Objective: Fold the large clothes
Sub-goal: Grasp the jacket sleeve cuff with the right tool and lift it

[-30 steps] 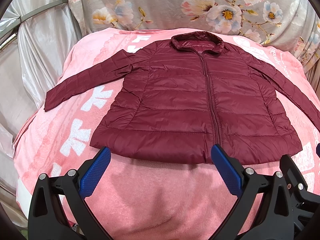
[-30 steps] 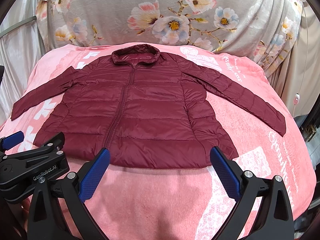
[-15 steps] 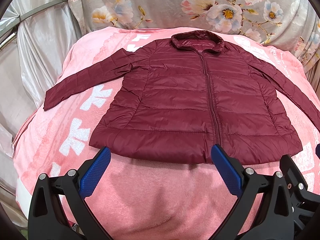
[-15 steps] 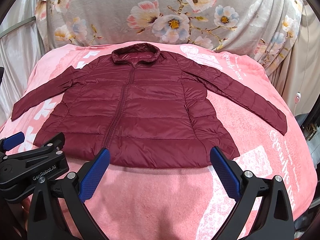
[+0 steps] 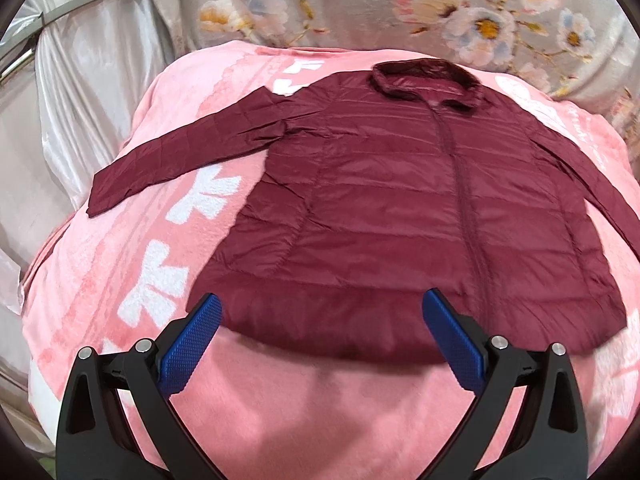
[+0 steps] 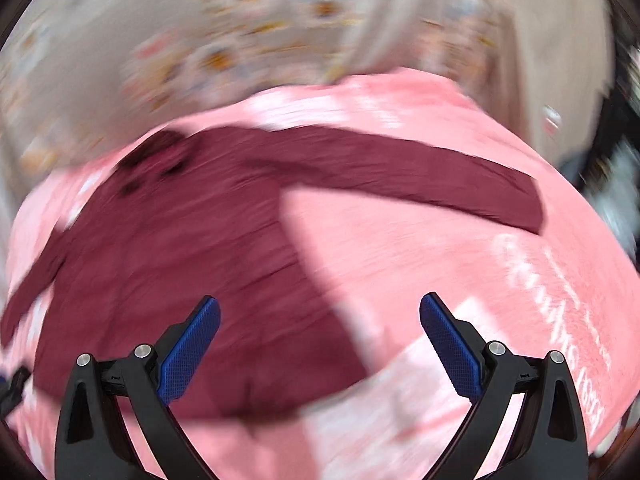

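Observation:
A maroon quilted jacket (image 5: 400, 208) lies flat and zipped on a pink blanket, collar at the far end and both sleeves spread out. My left gripper (image 5: 320, 320) hangs open just above the jacket's near hem, nothing between its blue pads. The right wrist view is motion-blurred. There the jacket (image 6: 180, 260) fills the left half, and its right sleeve (image 6: 420, 176) stretches toward the upper right. My right gripper (image 6: 320, 320) is open and empty over the jacket's lower right corner and the bare blanket beside it.
The pink blanket (image 5: 320, 408) with white print covers a raised bed-like surface that drops away on all sides. A floral cloth (image 5: 400, 12) hangs behind it, and shiny grey fabric (image 5: 80, 92) on a rail stands at the left.
Both grippers have moved forward toward the jacket. The right gripper has swung quickly rightward toward the right sleeve, blurring its view. Both stay open.

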`<state>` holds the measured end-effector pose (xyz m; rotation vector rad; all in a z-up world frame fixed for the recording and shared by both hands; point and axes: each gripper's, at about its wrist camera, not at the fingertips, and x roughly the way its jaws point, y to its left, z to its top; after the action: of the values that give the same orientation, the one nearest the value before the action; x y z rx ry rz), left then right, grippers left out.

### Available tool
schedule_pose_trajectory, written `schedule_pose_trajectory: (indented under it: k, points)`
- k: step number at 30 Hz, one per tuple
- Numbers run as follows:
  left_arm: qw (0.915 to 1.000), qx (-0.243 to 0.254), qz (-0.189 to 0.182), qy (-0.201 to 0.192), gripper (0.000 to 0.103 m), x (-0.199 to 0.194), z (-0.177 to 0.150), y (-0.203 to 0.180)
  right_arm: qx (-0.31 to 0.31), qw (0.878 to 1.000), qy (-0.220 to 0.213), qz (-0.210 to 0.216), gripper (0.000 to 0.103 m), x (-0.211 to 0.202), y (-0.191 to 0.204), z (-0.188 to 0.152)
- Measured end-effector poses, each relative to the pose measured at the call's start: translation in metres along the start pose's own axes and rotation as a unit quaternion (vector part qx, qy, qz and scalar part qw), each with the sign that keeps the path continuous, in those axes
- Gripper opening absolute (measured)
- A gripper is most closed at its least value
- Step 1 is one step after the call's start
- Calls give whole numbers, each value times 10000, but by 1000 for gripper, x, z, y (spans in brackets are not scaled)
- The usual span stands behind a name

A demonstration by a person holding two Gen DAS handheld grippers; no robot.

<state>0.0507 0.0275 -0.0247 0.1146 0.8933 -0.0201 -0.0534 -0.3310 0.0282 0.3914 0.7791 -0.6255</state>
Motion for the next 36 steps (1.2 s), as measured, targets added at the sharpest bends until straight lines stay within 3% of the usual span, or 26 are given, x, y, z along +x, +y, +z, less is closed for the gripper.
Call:
schedule_pose_trajectory:
  k: [5,10,14,15,17,18,19,20,22,26,30,32,36]
  points:
    - [9995,-262,180,61,98,27,18,13,1034,9924,-83,-666,97,53,-92,38]
    - [9983,-516,117,228,98,57,30,24,2201,9700,100,-1025,97,102,-166,52]
    - [9977,-512,194,404,98,80,41,23,2810,9530,246,-1107,93,133,-200,52]
    - [9974,-504,242,460,98,85,44,22,2840,9510,132,-1216,88,137,-204,54]
    - [9970,-503,317,504,98,92,48,21,2689,9517,10,-1485,67,141,-204,62]
    - [9968,-513,359,502,98,95,52,21,2617,9519,50,-1593,47,146,-204,69]
    - [9968,-517,381,479,98,97,54,21,2605,9516,31,-1632,18,150,-206,74]
    - [9968,-513,415,441,98,99,58,21,2618,9525,25,-1557,10,153,-208,81]
    - [9966,-493,539,382,98,104,65,23,2672,9537,-39,-1379,8,157,-201,99]
    - [9940,-584,850,365,98,116,78,32,1822,9766,-754,-853,7,130,-126,155]
    - [9906,-698,1095,420,98,127,83,41,541,9911,-1120,480,7,99,5,193]
    - [9901,-753,1108,430,98,130,84,45,-92,9869,-1136,1144,6,88,72,192]
    - [9902,-798,1069,421,98,131,85,49,-1206,9625,-845,2277,6,83,205,164]
